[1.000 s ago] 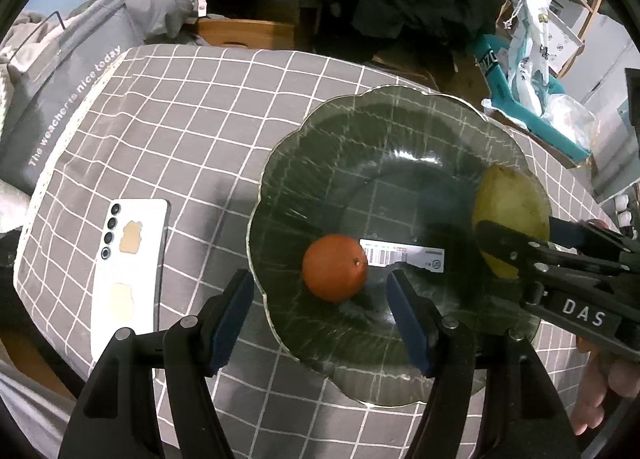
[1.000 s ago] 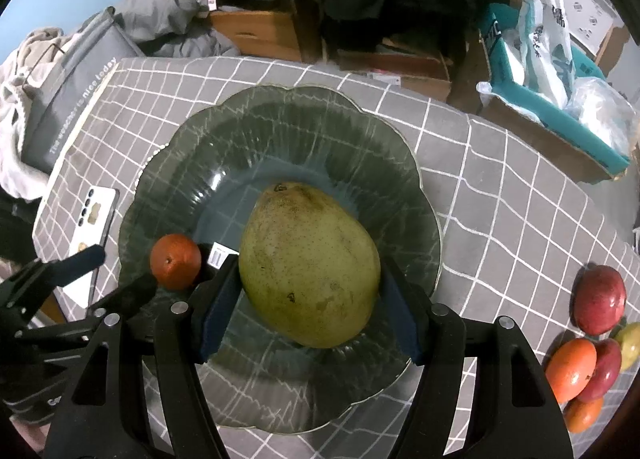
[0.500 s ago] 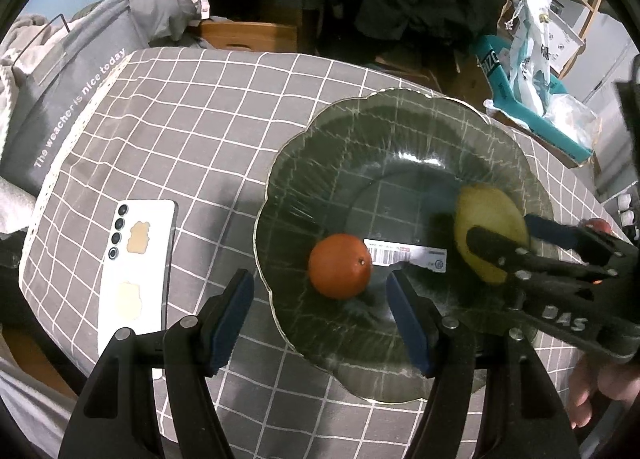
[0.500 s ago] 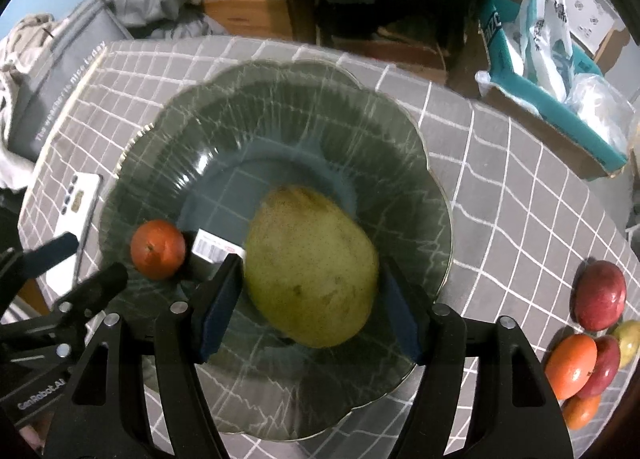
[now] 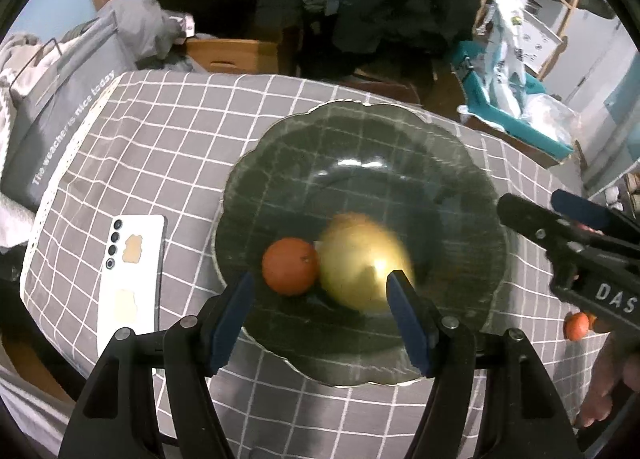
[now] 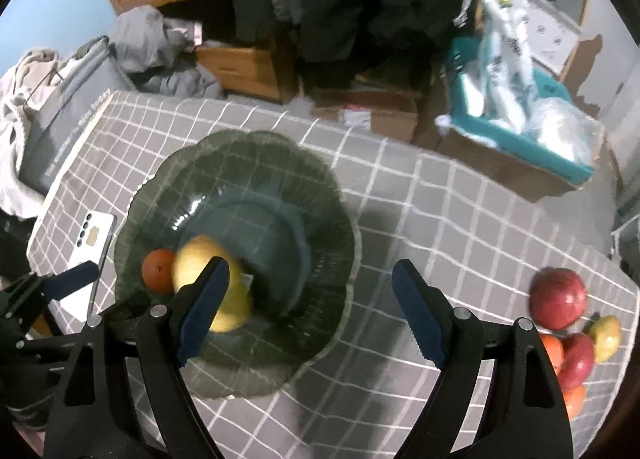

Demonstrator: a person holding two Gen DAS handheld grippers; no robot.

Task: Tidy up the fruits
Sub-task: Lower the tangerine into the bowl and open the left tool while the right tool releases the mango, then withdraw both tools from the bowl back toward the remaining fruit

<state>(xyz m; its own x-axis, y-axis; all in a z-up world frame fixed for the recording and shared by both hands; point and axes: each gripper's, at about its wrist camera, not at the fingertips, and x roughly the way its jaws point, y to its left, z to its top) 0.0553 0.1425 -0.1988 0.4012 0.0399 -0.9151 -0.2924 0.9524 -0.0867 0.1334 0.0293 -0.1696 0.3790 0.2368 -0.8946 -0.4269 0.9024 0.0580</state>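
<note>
A dark glass plate (image 5: 472,187) (image 6: 328,195) sits on the grey checked tablecloth. In it a yellow-green mango (image 5: 362,259) (image 6: 200,259), blurred by motion, lies against a small orange (image 5: 290,266) (image 6: 157,270). My left gripper (image 5: 320,299) is open and empty, hovering over the plate's near rim in front of both fruits. My right gripper (image 6: 310,291) is open and empty above the plate's right side; it also shows at the right of the left wrist view (image 5: 560,219).
A white phone (image 5: 132,275) (image 6: 94,235) lies left of the plate. A pile of fruit lies at the table's right: a red apple (image 6: 558,299), a small yellow fruit (image 6: 606,337) and orange ones (image 6: 554,351). Bags and boxes stand beyond the table.
My right gripper opened and let go of the mango, which rolled left against the orange. The right gripper then pulled back up and to the right.
</note>
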